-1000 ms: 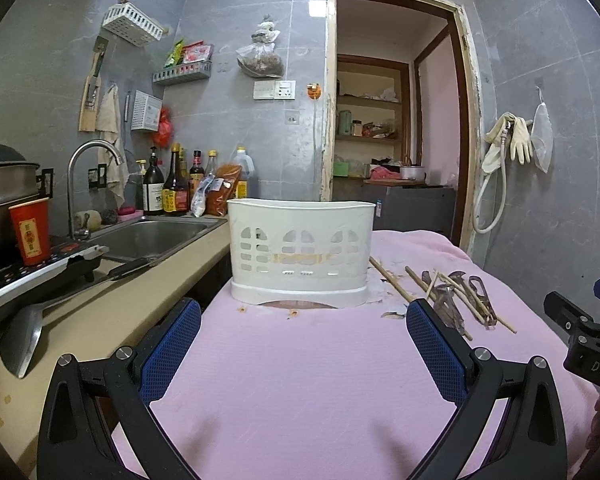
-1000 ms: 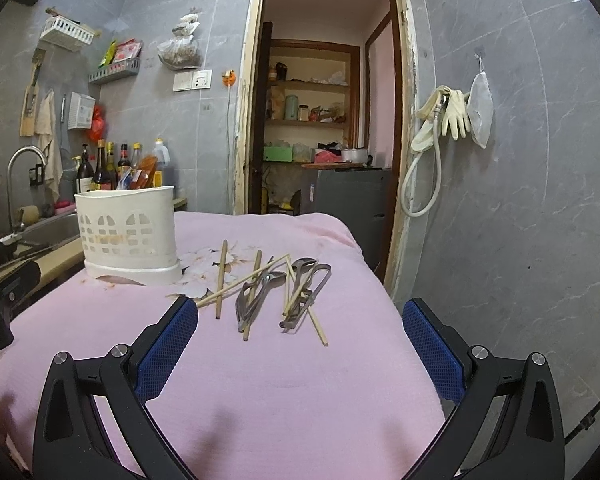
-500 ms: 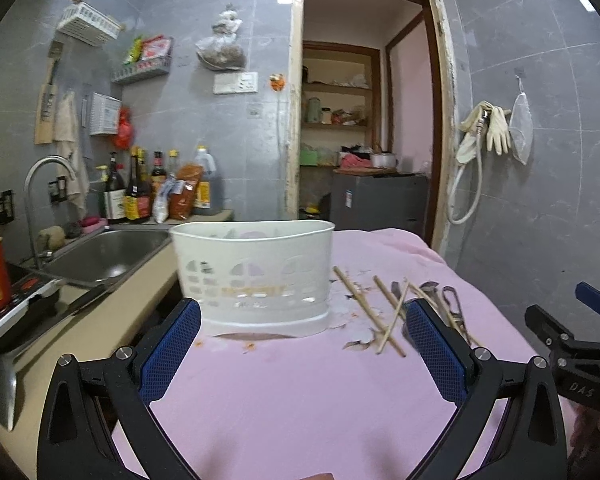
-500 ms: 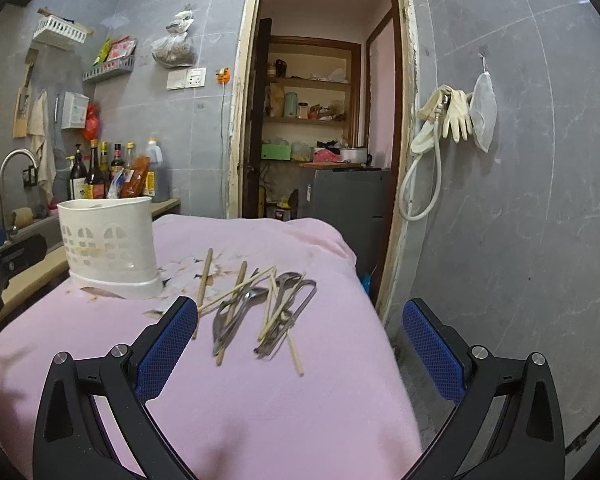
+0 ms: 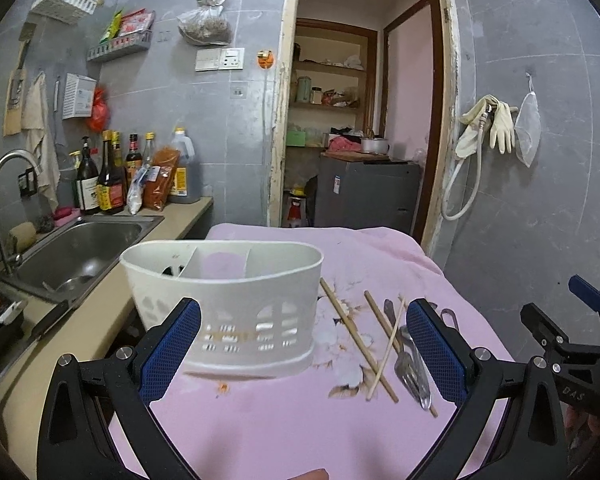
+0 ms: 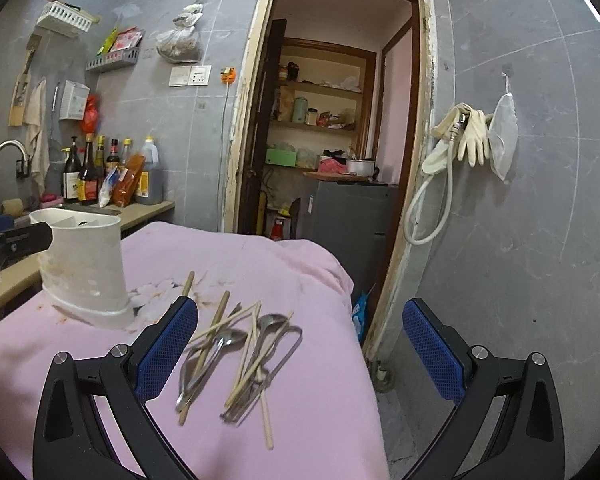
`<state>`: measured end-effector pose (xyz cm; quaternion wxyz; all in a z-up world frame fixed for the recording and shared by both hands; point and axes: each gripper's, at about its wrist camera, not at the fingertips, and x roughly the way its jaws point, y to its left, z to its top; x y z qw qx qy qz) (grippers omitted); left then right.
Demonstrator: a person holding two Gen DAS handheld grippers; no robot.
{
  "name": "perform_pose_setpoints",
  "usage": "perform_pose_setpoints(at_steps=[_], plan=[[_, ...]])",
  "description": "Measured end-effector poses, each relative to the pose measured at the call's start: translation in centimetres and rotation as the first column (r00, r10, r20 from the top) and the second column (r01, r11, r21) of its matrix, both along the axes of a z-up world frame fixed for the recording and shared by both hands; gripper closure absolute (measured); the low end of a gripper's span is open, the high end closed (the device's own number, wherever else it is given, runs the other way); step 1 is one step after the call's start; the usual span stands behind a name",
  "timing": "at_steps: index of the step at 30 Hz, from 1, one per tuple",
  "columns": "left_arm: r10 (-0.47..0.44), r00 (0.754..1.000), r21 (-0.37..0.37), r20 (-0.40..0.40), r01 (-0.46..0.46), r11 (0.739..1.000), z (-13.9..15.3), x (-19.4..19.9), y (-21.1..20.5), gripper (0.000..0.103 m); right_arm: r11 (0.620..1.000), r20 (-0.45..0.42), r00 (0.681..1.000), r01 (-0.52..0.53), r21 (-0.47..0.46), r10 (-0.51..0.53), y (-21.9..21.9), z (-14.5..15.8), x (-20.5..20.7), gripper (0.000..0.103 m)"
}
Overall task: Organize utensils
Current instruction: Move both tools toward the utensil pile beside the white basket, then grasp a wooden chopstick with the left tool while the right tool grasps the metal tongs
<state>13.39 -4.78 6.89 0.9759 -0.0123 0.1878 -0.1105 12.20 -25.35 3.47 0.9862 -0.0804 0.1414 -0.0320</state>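
A white plastic utensil caddy with inner dividers stands on the pink cloth; it also shows in the right wrist view. To its right lies a loose pile of wooden chopsticks and metal spoons. The right wrist view shows the chopsticks and spoons just ahead. My left gripper is open and empty, above the table just in front of the caddy. My right gripper is open and empty, over the pile.
The pink cloth-covered table drops off at its right edge. A counter with a steel sink, tap and several bottles runs along the left. An open doorway lies behind.
Both grippers have risen and tilted down. The left one has come closer to the caddy and now looks into it. The right one has moved closer to the pile of utensils.
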Motion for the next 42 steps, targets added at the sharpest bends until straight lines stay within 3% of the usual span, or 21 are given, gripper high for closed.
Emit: perform_pose_setpoints(at_steps=[6, 12, 20, 25, 29, 33, 35, 39, 42], plan=[[-0.032, 0.999, 0.046, -0.003, 0.032, 0.998, 0.1, 2.3, -1.3, 0.002, 1.0, -0.01, 1.0, -0.007, -0.017, 0.006, -0.6, 0.8, 2.0, 0.0], [-0.074, 0.996, 0.034, -0.043, 0.075, 0.997, -0.2, 4.3, -2.4, 0.002, 1.0, -0.012, 1.0, -0.004, -0.03, 0.003, -1.1, 1.2, 3.3, 0.0], [-0.173, 0.977, 0.032, -0.127, 0.179, 0.983, -1.7, 6.0, -4.1, 0.004, 0.998, -0.096, 0.993, -0.064, -0.011, 0.063, -2.3, 0.4, 5.4, 0.0], [-0.224, 0.957, 0.063, -0.186, 0.239, 0.969, -3.1, 6.8, -5.7, 0.025, 0.989, -0.211, 0.967, -0.132, 0.062, 0.142, -3.0, -1.0, 7.4, 0.002], [-0.237, 0.939, 0.067, -0.248, 0.261, 0.963, -4.2, 8.5, -6.6, 0.052, 0.984, -0.301, 0.938, -0.146, 0.098, 0.169, -3.5, -2.4, 9.2, 0.02], [-0.233, 0.913, 0.069, -0.335, 0.271, 0.96, -5.9, 10.9, -7.9, 0.07, 0.974, -0.401, 0.893, -0.144, 0.174, 0.203, -3.9, -4.1, 10.9, 0.034], [-0.226, 0.902, 0.072, -0.369, 0.27, 0.96, -6.6, 12.0, -8.3, 0.074, 0.973, -0.449, 0.87, -0.125, 0.196, 0.202, -4.1, -5.1, 11.8, 0.049], [-0.193, 0.882, 0.072, -0.429, 0.246, 0.967, -8.0, 14.6, -8.6, 0.083, 0.969, -0.519, 0.832, -0.085, 0.231, 0.196, -4.1, -6.4, 13.4, 0.056], [-0.168, 0.872, 0.078, -0.459, 0.229, 0.97, -8.9, 15.7, -8.8, 0.086, 0.97, -0.536, 0.822, -0.078, 0.232, 0.195, -3.8, -7.1, 13.9, 0.057]])
